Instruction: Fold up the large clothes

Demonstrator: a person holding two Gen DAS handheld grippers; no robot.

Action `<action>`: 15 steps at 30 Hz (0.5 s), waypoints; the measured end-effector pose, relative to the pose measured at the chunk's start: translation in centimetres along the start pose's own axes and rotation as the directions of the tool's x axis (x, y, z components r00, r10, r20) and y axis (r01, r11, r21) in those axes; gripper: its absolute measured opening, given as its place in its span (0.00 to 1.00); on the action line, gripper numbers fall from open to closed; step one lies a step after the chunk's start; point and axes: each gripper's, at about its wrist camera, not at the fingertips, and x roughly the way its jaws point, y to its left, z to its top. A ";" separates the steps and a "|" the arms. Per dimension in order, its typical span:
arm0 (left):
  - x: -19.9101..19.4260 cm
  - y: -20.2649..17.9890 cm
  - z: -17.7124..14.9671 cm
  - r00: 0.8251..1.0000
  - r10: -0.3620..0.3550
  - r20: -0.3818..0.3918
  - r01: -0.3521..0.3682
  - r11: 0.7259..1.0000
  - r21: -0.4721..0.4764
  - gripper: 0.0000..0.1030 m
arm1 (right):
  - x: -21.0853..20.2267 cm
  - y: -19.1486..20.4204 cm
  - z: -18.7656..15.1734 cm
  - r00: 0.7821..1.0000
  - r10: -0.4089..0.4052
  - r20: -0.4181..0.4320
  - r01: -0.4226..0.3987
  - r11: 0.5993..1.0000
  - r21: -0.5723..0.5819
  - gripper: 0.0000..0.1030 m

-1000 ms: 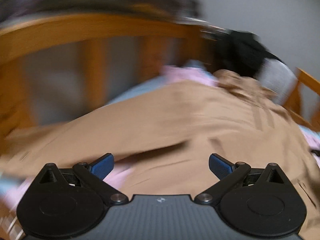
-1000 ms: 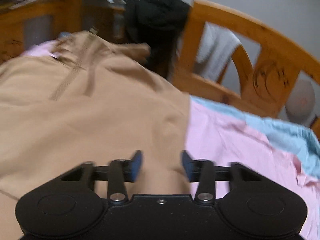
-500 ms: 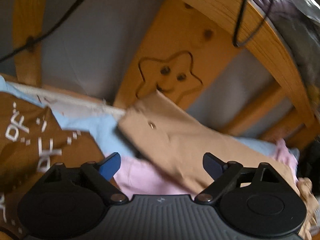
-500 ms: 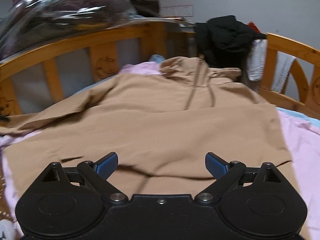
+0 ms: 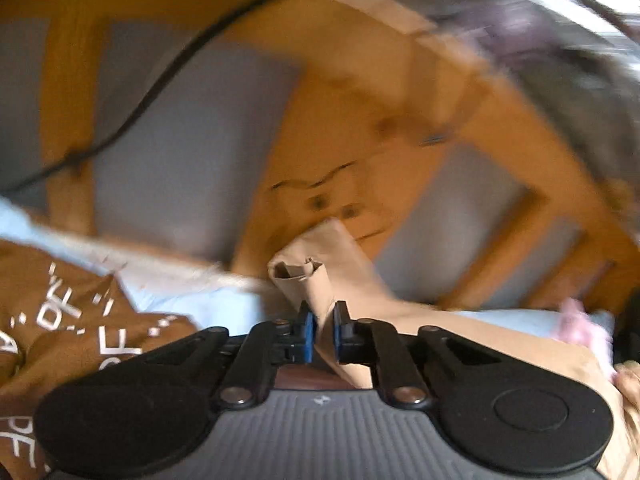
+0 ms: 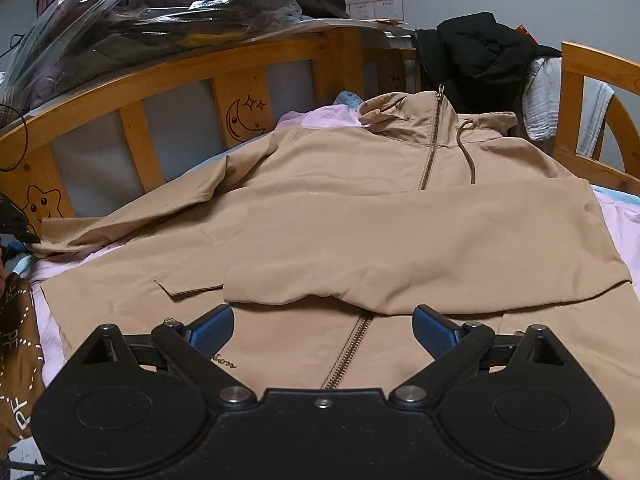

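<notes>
Left gripper [image 5: 324, 332]: jaws clamped on the cuff of the jacket [image 6: 360, 232] sleeve. Right gripper [image 6: 322, 330]: jaws wide, above the jacket hem, on the bed [image 6: 624, 232].

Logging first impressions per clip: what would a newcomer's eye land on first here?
The tan jacket, spread zip-up across the bed, one sleeve folded over its front. Next, the left gripper, shut on the other sleeve's cuff before the wooden bed rail. The right gripper is open above the hem.
</notes>
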 end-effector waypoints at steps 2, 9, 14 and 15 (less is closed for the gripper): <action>-2.7 -1.5 -0.8 0.993 -0.102 0.060 0.096 0.991 0.093 0.06 | -0.3 -0.4 0.1 1.000 -0.010 0.008 0.010 1.000 0.005 0.93; -10.3 -10.1 -1.8 0.797 -0.603 0.042 0.530 0.730 0.431 0.05 | -1.6 -3.9 3.0 0.998 0.035 0.054 -0.042 0.991 0.125 0.94; -12.7 -16.4 -4.6 0.611 -0.768 -0.193 0.710 0.423 0.563 0.05 | -2.5 -8.3 7.4 0.964 0.213 0.159 -0.261 0.878 0.402 0.99; -13.0 -17.3 -5.5 0.588 -0.773 -0.238 0.730 0.380 0.569 0.05 | -2.5 -9.1 8.0 0.946 0.267 0.182 -0.322 0.828 0.459 0.99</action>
